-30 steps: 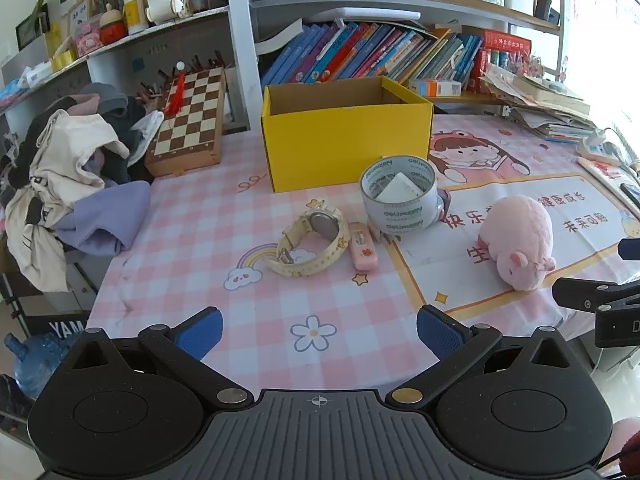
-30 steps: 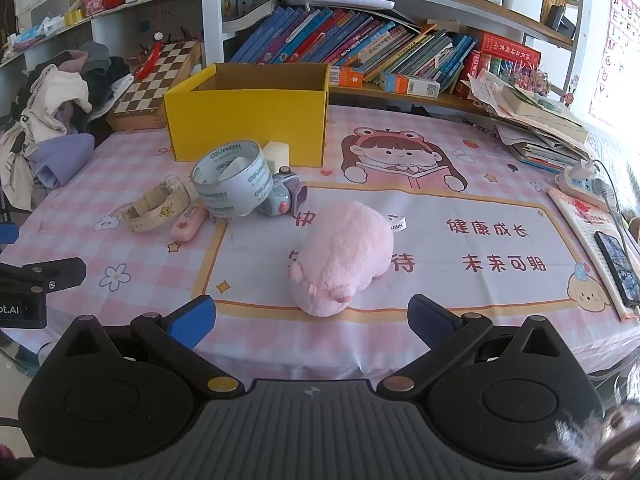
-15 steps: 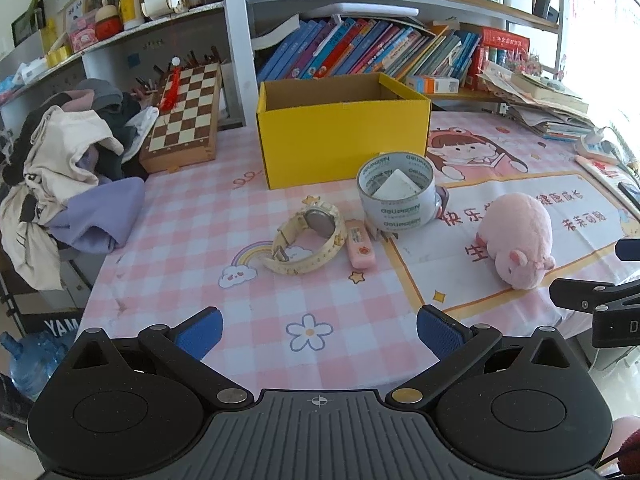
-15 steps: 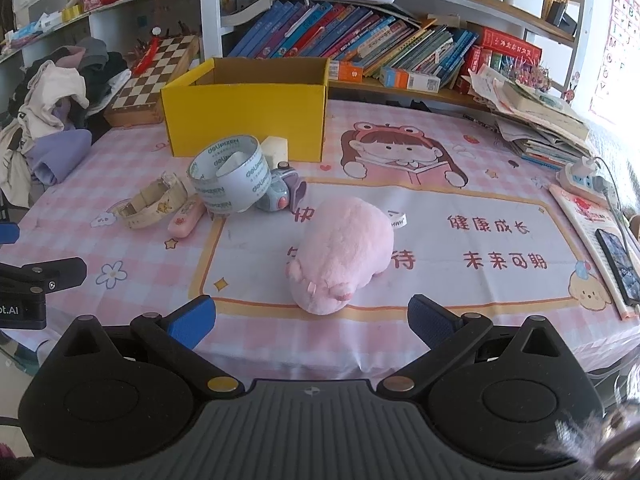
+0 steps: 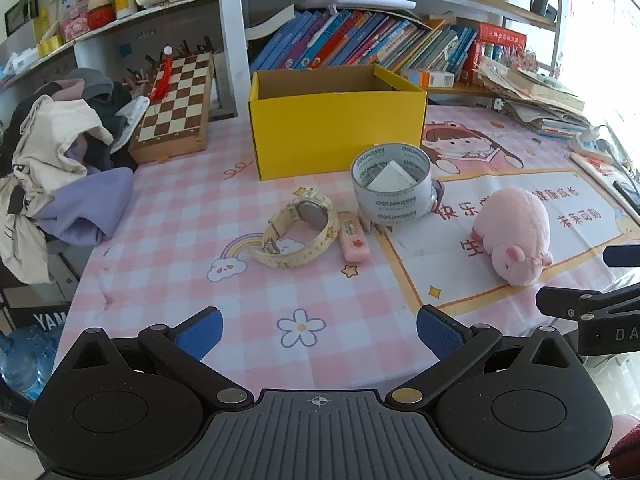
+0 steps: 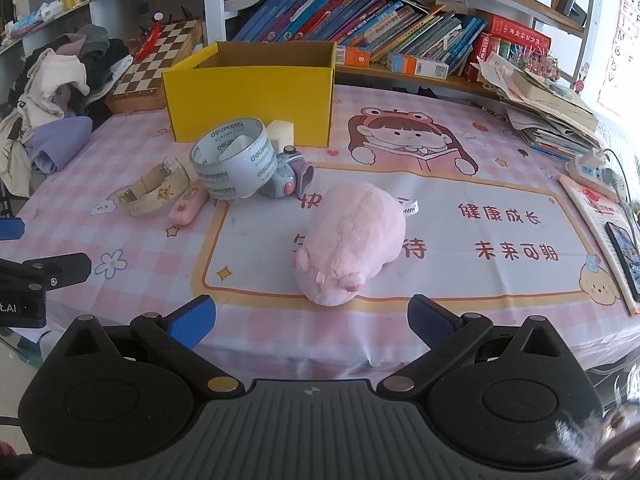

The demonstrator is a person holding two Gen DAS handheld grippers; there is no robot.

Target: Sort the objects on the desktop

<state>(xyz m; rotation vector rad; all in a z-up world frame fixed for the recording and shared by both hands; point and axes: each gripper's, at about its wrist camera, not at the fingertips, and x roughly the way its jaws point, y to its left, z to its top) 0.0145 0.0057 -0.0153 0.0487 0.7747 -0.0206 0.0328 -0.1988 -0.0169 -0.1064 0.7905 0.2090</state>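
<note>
- Tape roll (image 5: 391, 184) stands on its side on the pink checked tablecloth (image 5: 180, 240), just in front of the open yellow box (image 5: 336, 120); through its hole the left wrist view shows a pale block behind it.
- The right wrist view shows that block as a cream eraser (image 6: 281, 133) against the box wall, and a small grey-and-purple toy (image 6: 286, 176) touching the back of the roll; the left wrist view hides nearly all of that toy.
- The left wrist view shows the round back of the watch (image 5: 296, 230) face-on, with a pink eraser (image 5: 353, 236) just beside it; in the right wrist view the watch is seen edge-on as a strap loop.
- Pink plush pig (image 6: 352, 242) lies on the printed mat (image 6: 500, 216), snout toward the table edge, directly ahead of the right gripper (image 6: 311, 318); in the left wrist view it sits off to the right.
- A power strip (image 6: 592, 170) and phone (image 6: 624, 248) at the far right edge are clear only in the right wrist view.
- The left gripper (image 5: 319, 330) hangs over the near table edge, jaws spread wide, blue pads (image 5: 202, 330) touching nothing.
- The right gripper is likewise spread wide and empty, short of the pig.
- Each view catches the other gripper's black finger at its side margin.
</note>
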